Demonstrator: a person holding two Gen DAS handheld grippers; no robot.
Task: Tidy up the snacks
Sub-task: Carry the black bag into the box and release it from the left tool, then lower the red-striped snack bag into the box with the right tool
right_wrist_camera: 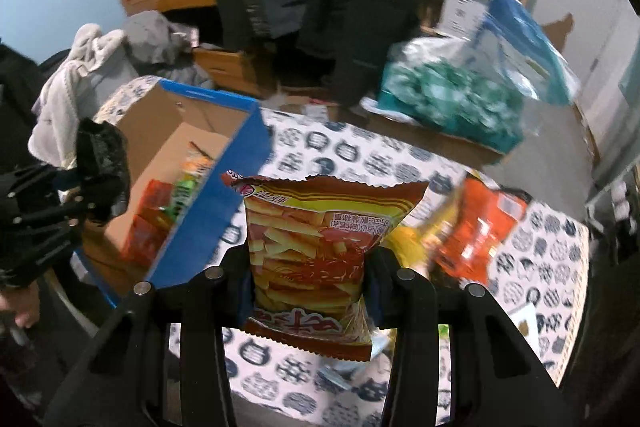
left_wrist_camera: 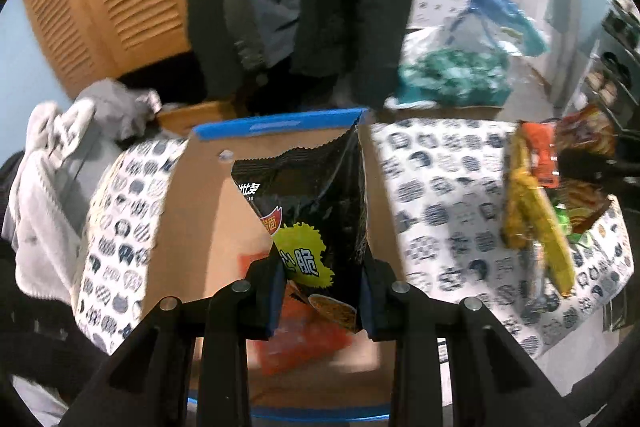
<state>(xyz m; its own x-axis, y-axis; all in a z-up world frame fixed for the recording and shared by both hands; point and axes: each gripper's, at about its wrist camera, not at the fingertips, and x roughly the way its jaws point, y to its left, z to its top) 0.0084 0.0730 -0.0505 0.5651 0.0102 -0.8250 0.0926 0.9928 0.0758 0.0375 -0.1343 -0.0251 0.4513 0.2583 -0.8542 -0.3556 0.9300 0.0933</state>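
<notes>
Patterned tablecloth (right_wrist_camera: pixel 352 151); blue-rimmed box (right_wrist_camera: pixel 224 187) beside red packet (right_wrist_camera: pixel 316 251).

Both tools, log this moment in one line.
left tool: black snack bag over cardboard box | right tool: orange fries bag

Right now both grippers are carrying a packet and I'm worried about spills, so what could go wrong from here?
The left gripper pinches the black packet only at its lower end over the cardboard box, so it may flop or slip. The right gripper holds the orange fries packet beside the box's blue wall; swinging across could clip it. Both views are blurred, suggesting fast motion.
</notes>
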